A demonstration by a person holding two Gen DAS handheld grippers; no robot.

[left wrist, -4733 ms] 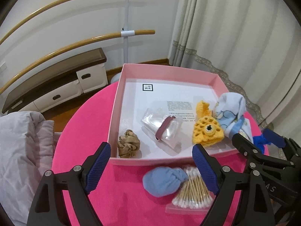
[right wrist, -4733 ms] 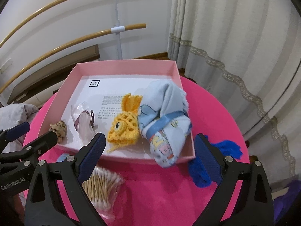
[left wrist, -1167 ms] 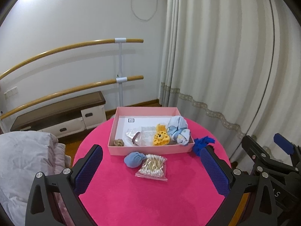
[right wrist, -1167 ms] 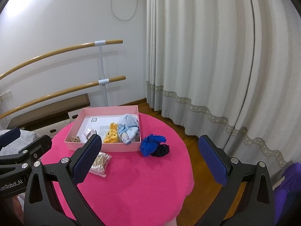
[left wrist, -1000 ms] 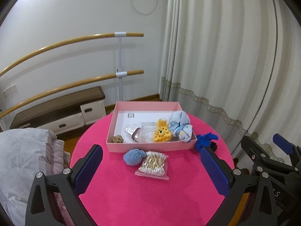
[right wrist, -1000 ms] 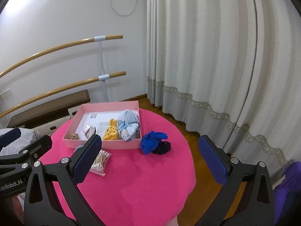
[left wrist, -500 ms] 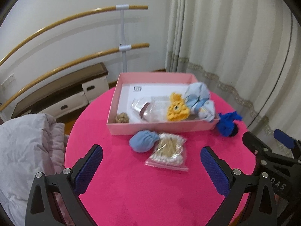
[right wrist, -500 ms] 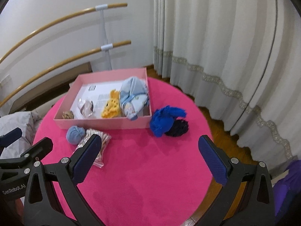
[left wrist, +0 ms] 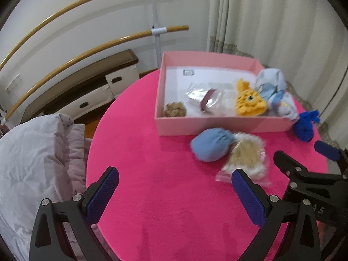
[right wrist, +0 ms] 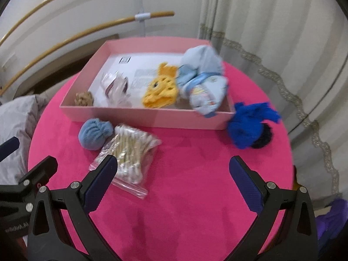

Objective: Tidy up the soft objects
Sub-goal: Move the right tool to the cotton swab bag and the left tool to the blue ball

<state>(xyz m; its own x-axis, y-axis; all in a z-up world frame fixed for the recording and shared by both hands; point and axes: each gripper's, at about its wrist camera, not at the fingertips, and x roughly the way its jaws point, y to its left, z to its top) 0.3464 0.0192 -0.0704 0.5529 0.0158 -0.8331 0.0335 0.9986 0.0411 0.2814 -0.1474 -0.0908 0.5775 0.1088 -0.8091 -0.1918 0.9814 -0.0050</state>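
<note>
1. Left wrist view: the left tongs [left wrist: 174,192] stood wide and empty over the pink desk [left wrist: 152,163]. A light-blue bundle [left wrist: 210,144] lay just outside the pink box [left wrist: 217,127].
2. Right wrist view: the right tongs [right wrist: 174,184] gaped wide, empty. A royal-blue bundle [right wrist: 248,128] lay beside the box's corner.

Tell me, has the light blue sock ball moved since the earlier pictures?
No. The light blue sock ball lies outside the pink box, against the cotton swab bag, as before.

Hot-pink table [right wrist: 195,206], pale pink box [right wrist: 134,117], yellow crochet piece [right wrist: 159,92], light blue ball [right wrist: 94,134], royal blue cloth [right wrist: 248,126].
</note>
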